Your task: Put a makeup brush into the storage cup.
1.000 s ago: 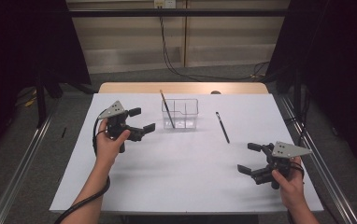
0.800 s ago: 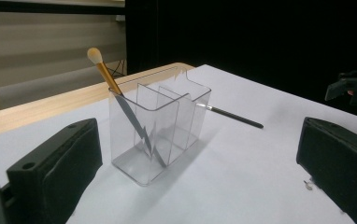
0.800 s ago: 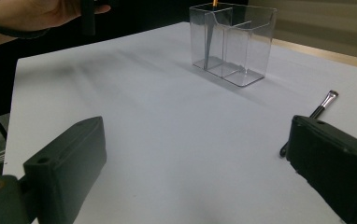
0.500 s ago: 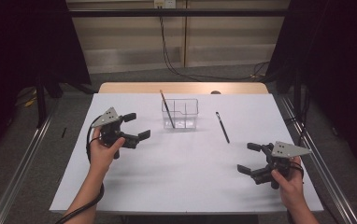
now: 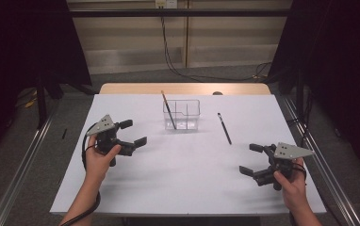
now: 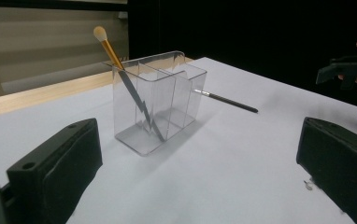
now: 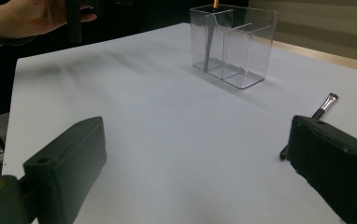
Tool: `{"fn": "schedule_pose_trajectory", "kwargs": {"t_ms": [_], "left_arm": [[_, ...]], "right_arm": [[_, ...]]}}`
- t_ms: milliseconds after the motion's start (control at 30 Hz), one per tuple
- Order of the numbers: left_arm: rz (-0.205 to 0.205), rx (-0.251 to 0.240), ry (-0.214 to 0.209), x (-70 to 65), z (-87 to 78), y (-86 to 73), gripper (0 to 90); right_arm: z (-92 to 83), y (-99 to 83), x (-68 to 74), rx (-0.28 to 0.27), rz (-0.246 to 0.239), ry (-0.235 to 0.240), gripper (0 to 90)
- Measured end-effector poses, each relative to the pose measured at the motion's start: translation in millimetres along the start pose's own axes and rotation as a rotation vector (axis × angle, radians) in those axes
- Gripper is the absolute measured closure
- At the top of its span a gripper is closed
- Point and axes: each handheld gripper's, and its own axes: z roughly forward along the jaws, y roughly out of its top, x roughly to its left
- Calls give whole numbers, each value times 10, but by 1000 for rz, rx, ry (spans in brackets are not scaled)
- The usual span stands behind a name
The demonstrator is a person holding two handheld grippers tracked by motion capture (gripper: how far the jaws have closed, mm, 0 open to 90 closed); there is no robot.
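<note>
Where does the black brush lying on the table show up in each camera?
High view: black brush lies right of the clear organizer.
Left gripper view: black brush behind the organizer, pointing right.
Right gripper view: black brush beside the right-hand jaw.
Shared landmark: the clear organizer holding the orange-handled brush.

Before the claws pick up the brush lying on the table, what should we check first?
1. Right claw open: ok.
2. Left claw open and holding nothing: ok.
3. Black brush lying flat on the white table, nothing on top: ok.
4. Clear holder upright with a free compartment: ok.
5. Orange-handled brush already leaning inside the holder: ok.
6. Right claw close to the black brush: not ok, apart from it.
</note>
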Motion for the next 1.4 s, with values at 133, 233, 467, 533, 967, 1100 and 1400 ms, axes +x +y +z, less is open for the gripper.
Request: {"fn": "schedule_pose_trajectory", "kwargs": {"t_ms": [133, 233, 467, 533, 967, 1100, 1400], "left_arm": [[5, 10, -7, -16, -48, -29, 1], [5, 11, -4, -13, -80, -68, 2], [13, 3, -2, -57, -116, -115, 5], [19, 1, -9, -66, -127, -112, 6], [30, 2, 3, -135, -269, -125, 6], [38, 14, 14, -152, -340, -144, 6], [42, 9, 10, -200, -416, -179, 4]], "right_arm": [[0, -3, 0, 2, -2, -3, 45], [1, 1, 5, 2, -5, -4, 45], [19, 6, 8, 3, -6, 0, 45], [20, 8, 9, 2, -7, 1, 45], [35, 11, -29, 2, -5, -2, 45], [54, 12, -31, 4, -7, 1, 45], [78, 10, -39, 6, -4, 2, 44]]}}
